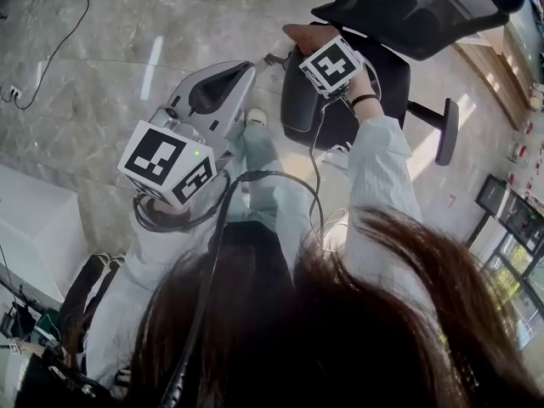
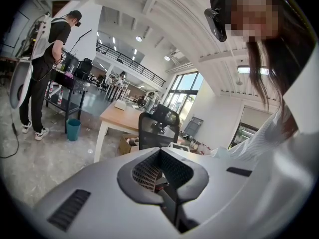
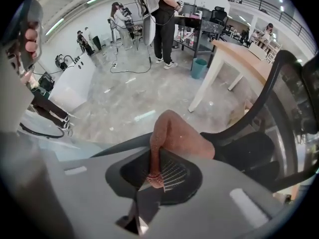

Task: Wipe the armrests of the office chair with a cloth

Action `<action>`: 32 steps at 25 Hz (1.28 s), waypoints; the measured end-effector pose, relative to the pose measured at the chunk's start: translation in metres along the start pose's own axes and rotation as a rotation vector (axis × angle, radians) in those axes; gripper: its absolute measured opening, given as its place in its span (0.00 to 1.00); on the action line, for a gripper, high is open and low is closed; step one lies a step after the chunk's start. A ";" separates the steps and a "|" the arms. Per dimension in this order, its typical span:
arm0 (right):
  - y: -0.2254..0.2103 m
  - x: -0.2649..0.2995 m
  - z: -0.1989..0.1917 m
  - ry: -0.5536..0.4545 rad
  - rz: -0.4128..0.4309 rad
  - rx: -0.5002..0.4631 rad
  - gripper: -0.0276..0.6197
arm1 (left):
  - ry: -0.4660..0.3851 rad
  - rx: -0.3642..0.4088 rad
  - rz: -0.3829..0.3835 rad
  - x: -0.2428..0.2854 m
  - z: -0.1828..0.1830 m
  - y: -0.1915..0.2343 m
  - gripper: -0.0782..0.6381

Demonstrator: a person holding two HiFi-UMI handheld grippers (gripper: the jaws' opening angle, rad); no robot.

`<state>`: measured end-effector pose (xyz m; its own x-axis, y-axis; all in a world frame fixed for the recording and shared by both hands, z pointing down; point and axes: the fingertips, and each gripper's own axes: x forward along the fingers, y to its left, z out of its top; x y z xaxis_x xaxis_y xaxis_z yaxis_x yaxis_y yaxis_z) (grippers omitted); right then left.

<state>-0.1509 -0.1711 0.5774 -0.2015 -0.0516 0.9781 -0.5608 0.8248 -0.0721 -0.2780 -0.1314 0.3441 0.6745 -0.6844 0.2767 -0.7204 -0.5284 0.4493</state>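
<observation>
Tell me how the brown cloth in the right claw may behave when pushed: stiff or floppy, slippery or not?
Probably floppy: the cloth folds and droops out of the right claw. Likely light, since a pinch at one edge carries it. Its dotted weave looks grippy, so it may drag rather than slide.

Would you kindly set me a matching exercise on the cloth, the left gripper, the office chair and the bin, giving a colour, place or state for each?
Things:
1. cloth
2. left gripper
3. office chair
4. bin

Matches:
A. black
B. teal
C. jaws together, nothing between them
D. pinched in the right gripper

Pairs: 1-D; 2-C; 3-A; 4-B
</observation>
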 end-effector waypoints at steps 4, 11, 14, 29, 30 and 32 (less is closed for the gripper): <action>0.034 -0.005 -0.016 0.004 0.049 -0.038 0.10 | 0.000 0.006 -0.001 0.000 -0.001 -0.004 0.11; 0.114 -0.022 -0.057 0.040 0.213 -0.090 0.10 | -0.009 0.016 0.011 -0.007 0.011 -0.005 0.11; 0.138 -0.030 -0.074 0.041 0.240 -0.119 0.10 | -0.012 0.027 0.009 -0.006 0.014 -0.007 0.11; 0.114 -0.147 -0.043 -0.605 0.288 0.368 0.10 | -0.022 0.113 -0.034 -0.010 0.037 -0.039 0.11; 0.108 -0.172 -0.033 -0.694 0.257 0.390 0.10 | -0.020 0.130 -0.034 -0.012 0.042 -0.046 0.11; 0.099 -0.222 -0.015 -0.849 0.188 0.409 0.10 | -0.024 0.165 -0.033 -0.017 0.052 -0.061 0.11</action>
<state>-0.1499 -0.0694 0.3556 -0.7415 -0.4614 0.4871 -0.6639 0.6096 -0.4332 -0.2538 -0.1140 0.2675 0.6959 -0.6759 0.2426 -0.7157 -0.6250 0.3118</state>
